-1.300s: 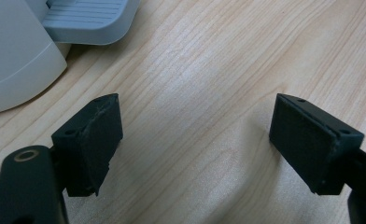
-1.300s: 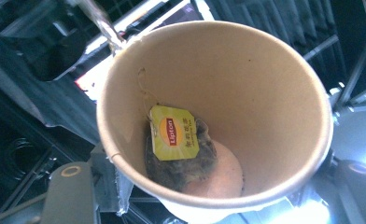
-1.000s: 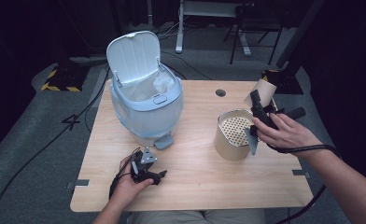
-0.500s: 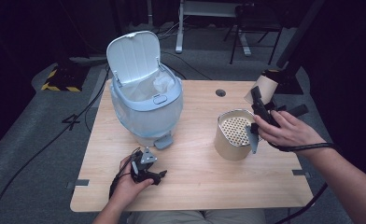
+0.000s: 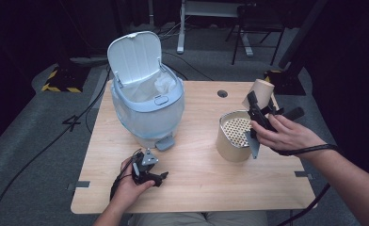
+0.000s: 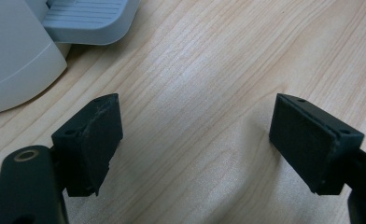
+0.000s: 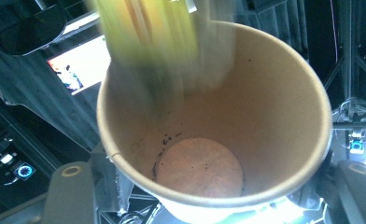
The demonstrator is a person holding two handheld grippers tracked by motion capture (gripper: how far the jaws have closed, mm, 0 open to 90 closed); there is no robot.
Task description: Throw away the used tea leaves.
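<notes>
A brown paper cup (image 5: pixel 263 88) is tipped over a tan canister (image 5: pixel 232 148) that carries a perforated insert (image 5: pixel 236 129). My right gripper (image 5: pixel 257 104) is shut on the cup. In the right gripper view I look into the cup's mouth (image 7: pixel 218 140), held in my right gripper (image 7: pixel 214 198), and blurred yellow-green matter (image 7: pixel 148 46) streaks past its rim. My left gripper (image 5: pixel 162 177) rests on the table near the front edge, open. Its black pads (image 6: pixel 95 140) stand wide apart over bare wood with nothing between them, the left gripper (image 6: pixel 195 126) pointing near the bin's pedal (image 6: pixel 85 21).
A pale blue pedal bin (image 5: pixel 147 110) stands at the table's back left, with its lid (image 5: pixel 135 56) up and a white liner inside. The wooden table (image 5: pixel 196 179) has a cable hole (image 5: pixel 222 93) at the back. Cables run over the dark floor at the left.
The right hand with the cup has shifted only very slightly above the canister. The left gripper has stayed put.
</notes>
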